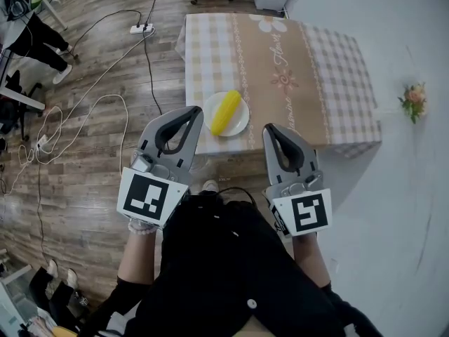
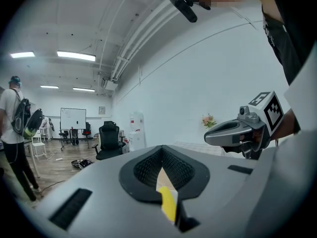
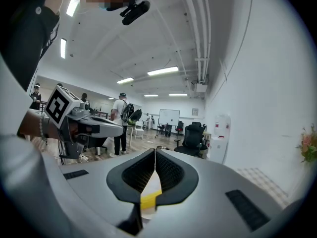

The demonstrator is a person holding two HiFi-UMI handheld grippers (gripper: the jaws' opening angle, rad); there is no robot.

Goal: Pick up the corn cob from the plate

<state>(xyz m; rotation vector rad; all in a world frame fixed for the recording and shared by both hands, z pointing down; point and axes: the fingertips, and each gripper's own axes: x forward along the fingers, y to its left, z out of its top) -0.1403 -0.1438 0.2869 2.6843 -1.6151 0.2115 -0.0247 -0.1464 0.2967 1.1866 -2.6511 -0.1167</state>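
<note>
Lying on the white plate (image 1: 243,123) near the front edge of the checked tabletop (image 1: 302,62), the corn cob (image 1: 225,112) shows in the head view. The left gripper (image 1: 193,112) is just left of the plate and the right gripper (image 1: 270,129) near its right. Left gripper view: jaws together, holding nothing, yellow corn cob beyond them. Right gripper view: jaws likewise together and empty, corn cob on the plate beyond.

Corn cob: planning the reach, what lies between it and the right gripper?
Only the plate rim and bare tablecloth before the right gripper, per the head view.
</note>
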